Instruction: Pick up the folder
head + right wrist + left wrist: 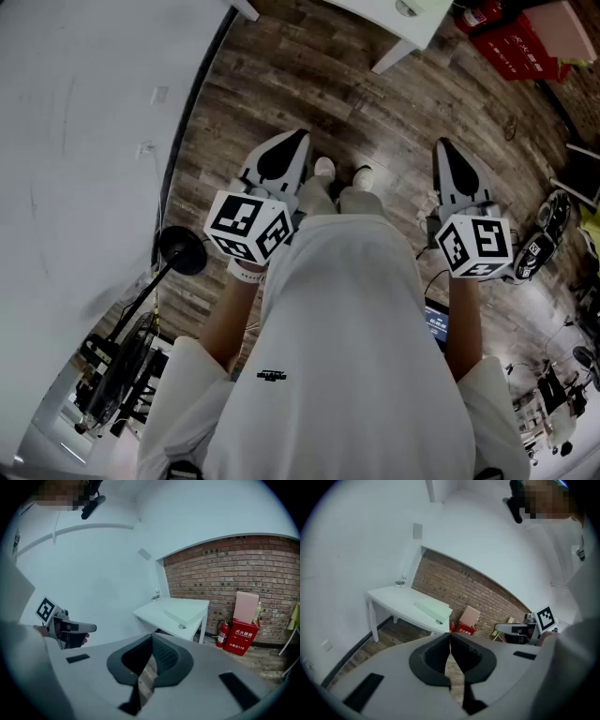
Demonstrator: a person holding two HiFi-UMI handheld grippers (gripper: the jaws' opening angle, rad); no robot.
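Observation:
The folder (433,610) is pale green and lies flat near the end of a white table (389,599), some way ahead of me. It also shows in the right gripper view as a folder (185,613) on the table (154,611). In the head view only the table's corner (403,28) shows at the top edge. My left gripper (286,142) and right gripper (448,150) are held out at waist height over the wooden floor, far from the table. Both are shut with nothing between the jaws, as the left gripper (450,637) and right gripper (151,639) show in their own views.
A red fire-extinguisher box (243,639) and a pink board (247,606) stand against the brick wall (243,569) beside the table. A black stand (178,251) with gear is at my left by the white wall. Cables and devices (553,225) litter the floor at right.

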